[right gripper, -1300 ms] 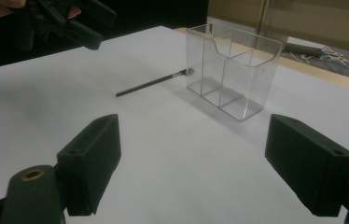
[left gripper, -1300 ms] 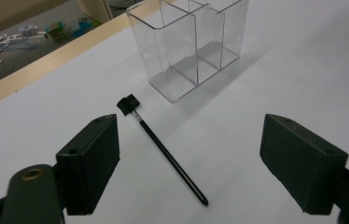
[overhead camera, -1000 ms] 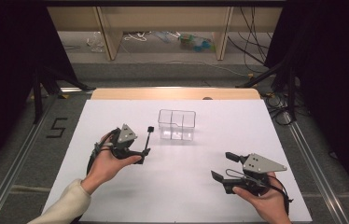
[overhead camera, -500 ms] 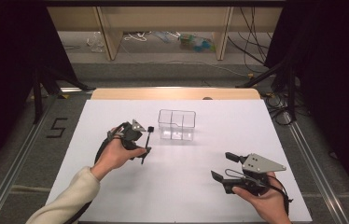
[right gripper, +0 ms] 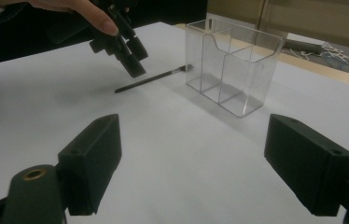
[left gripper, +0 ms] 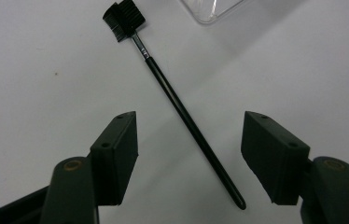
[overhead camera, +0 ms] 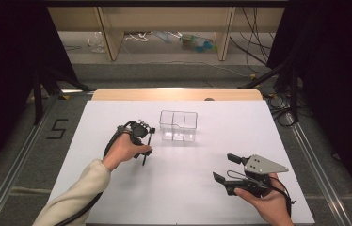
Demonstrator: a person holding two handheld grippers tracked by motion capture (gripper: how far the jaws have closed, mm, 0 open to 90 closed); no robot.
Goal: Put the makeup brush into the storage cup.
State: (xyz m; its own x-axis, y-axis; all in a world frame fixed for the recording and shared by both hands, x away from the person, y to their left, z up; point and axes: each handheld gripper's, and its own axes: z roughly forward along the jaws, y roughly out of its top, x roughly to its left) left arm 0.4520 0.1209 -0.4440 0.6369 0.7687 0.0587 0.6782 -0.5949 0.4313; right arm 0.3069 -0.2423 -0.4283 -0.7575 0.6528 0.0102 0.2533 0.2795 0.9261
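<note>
Left gripper [left gripper: 189, 154] hangs wide open, empty, straddling the brush [left gripper: 182, 109] handle below.

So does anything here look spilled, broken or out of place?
Nothing looks spilled or broken. The one loose item is a thin black brush, lying flat on the white table beside the clear divided holder rather than standing in it. The open left gripper hangs right above its handle.
</note>
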